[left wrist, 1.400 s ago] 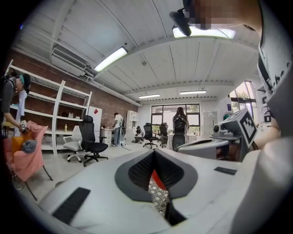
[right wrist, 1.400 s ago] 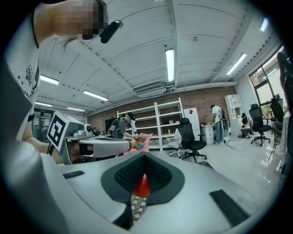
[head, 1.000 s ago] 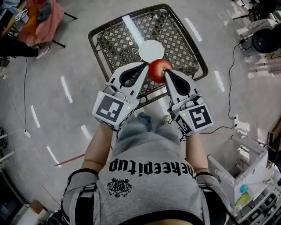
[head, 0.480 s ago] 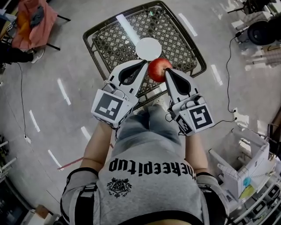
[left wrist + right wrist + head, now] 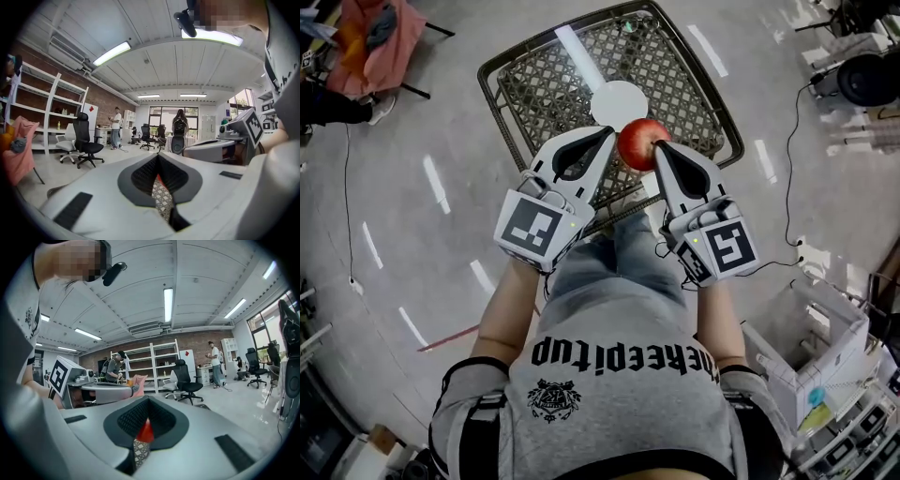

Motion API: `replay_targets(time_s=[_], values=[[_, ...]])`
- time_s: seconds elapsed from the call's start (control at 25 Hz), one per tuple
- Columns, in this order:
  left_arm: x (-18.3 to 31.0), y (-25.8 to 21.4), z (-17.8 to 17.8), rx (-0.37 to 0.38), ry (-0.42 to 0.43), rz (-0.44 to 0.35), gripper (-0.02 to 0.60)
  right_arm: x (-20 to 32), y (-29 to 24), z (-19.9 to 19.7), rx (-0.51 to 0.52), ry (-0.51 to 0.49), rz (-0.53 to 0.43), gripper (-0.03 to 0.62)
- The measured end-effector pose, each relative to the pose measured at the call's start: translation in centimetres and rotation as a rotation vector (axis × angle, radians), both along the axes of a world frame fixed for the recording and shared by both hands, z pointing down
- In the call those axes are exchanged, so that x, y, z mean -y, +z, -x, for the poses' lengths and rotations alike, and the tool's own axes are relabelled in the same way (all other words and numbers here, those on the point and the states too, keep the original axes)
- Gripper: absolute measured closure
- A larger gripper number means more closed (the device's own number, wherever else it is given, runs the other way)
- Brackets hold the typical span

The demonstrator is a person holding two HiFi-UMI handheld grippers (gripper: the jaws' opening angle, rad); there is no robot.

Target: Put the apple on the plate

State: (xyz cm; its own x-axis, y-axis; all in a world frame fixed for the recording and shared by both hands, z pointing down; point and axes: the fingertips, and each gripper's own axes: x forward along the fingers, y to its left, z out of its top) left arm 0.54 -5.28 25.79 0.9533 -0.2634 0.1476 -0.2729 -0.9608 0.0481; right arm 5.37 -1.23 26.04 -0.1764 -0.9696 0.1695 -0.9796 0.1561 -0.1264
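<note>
Shining red and round: the apple (image 5: 643,142).

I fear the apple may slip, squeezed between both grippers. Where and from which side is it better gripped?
Probably take the apple across its widest middle, jaws open around it, coming from the near side as the right gripper points. It is round and smooth, so two shut tips only touch small spots.

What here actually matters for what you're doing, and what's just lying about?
Part of the job:
- apple, pinched between the left gripper and right gripper
- white plate
- mesh table

Just lying about:
- orange cloth
- white crate
- black office chair
</note>
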Motion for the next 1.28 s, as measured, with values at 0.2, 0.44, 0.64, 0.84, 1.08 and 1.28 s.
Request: replay_targets(time_s=[0.2, 0.44, 0.64, 0.84, 1.08, 1.28], values=[[1.5, 0.3, -1.2, -0.003, -0.036, 0.011, 0.563, 1.7, 0.6, -1.2, -0.003, -0.038, 0.018, 0.580], [3.3, 1.3, -2.1, 0.020, -0.083, 0.046, 0.563, 4.2, 1.4, -2.5, -0.007, -0.084, 0.035, 0.580], [5.5, 1.8, -2.3, -0.001, -0.131, 0.038, 0.563, 6.4, 2.1, -3.0, -0.014, -0.132, 0.047, 0.580], [7.8, 2.5, -2.7, 0.002, -0.168, 0.050, 0.563, 9.1, 2.9, -3.8, -0.013, -0.168, 0.065, 0.580], [7.8, 3.8, -2.0, 0.053, -0.215, 0.122, 0.563, 10.1, 3.7, -3.5, -0.009, -0.216, 0.088, 0.580], [8.9, 4.6, -2.4, 0.041, -0.241, 0.107, 0.563, 11.6, 5.0, -3.7, -0.005, -0.248, 0.103, 0.580]])
